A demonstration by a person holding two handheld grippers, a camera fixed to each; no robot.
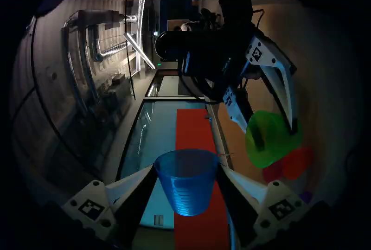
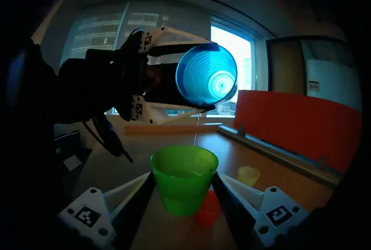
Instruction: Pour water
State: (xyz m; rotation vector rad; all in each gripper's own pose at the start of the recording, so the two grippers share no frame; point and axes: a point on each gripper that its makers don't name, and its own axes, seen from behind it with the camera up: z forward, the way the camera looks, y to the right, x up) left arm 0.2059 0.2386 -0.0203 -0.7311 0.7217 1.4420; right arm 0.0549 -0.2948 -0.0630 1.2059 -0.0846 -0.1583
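My left gripper [image 1: 187, 171] is shut on a translucent blue cup [image 1: 188, 189]. In the right gripper view that blue cup [image 2: 207, 74] lies tipped on its side, mouth facing the camera, with the left gripper [image 2: 207, 76] clamped across it. It hangs above and behind a green cup [image 2: 184, 185]. My right gripper [image 2: 184, 178] is shut on the green cup, which stands upright just over the wooden table [image 2: 278, 189] and seems to hold a little liquid. In the left gripper view the green cup [image 1: 271, 138] sits in the right gripper [image 1: 273, 131].
A small red cup [image 2: 207, 209] stands just behind the green cup, and a small yellow cup [image 2: 248, 175] farther right. A red divider panel [image 2: 301, 125] runs along the table's far edge. Windows [image 2: 232, 55] lie beyond. A dark-sleeved arm [image 2: 83, 92] holds the left gripper.
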